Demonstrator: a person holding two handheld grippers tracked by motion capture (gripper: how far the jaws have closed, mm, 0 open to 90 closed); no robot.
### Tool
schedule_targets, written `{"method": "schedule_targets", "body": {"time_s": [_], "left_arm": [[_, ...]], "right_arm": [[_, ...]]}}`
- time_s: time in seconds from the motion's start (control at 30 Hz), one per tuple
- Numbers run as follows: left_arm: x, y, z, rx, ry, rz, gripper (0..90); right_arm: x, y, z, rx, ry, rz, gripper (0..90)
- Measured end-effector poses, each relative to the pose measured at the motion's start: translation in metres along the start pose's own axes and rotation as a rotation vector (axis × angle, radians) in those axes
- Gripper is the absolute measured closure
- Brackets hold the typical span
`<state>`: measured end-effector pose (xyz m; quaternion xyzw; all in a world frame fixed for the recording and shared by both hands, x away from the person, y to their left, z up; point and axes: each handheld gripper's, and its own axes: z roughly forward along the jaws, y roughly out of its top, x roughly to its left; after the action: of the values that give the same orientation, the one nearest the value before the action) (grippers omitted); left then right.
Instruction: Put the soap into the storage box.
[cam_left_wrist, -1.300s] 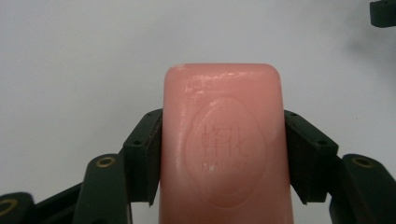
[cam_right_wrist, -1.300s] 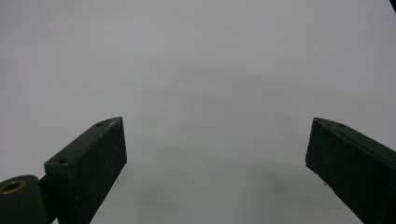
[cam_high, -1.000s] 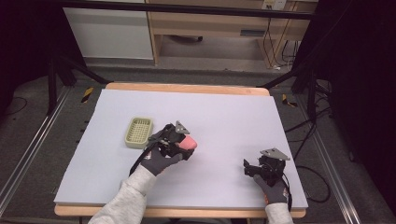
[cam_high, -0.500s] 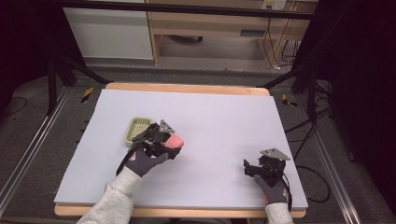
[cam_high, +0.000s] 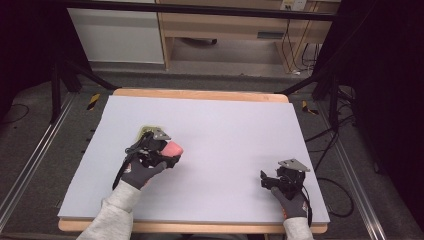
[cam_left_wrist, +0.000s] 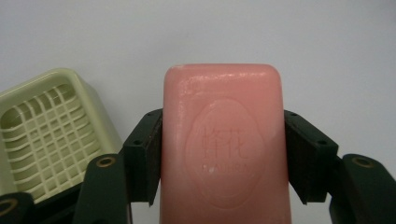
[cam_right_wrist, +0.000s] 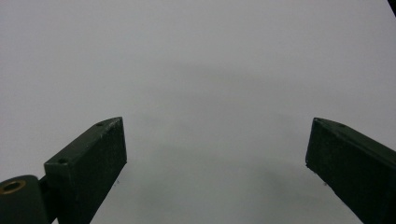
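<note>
I am pinching a pink rectangular bar of soap (cam_left_wrist: 225, 149) between the jaws of my left gripper (cam_high: 165, 152), holding it just beside the pale green slatted plastic soap dish (cam_left_wrist: 44, 133). My right gripper (cam_right_wrist: 215, 163) is resting spread over the white table (cam_high: 225, 130).

The only lettering stands on the pink soap bar (cam_left_wrist: 223, 144), pressed into an oval panel on its upper face as seen in the left gripper view. Two large Chinese characters sit in the middle of the oval (they look like 樱花, though the shallow relief leaves that unsure). Beneath them runs a smaller line of Latin capitals, probably "SAKURA"; the first letters are faint. In the high view the soap is too small for reading.
</note>
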<state>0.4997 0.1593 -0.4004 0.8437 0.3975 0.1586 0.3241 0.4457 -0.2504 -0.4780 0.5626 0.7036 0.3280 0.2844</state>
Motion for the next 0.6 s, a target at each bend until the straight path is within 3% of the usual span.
{"method": "schedule_targets", "body": {"time_s": [0.6], "left_arm": [[0.037, -0.003, -0.012, -0.023, 0.063, -0.080, 37.1]], "right_arm": [[0.001, 0.000, 0.001, 0.001, 0.000, -0.005, 5.5]]}}
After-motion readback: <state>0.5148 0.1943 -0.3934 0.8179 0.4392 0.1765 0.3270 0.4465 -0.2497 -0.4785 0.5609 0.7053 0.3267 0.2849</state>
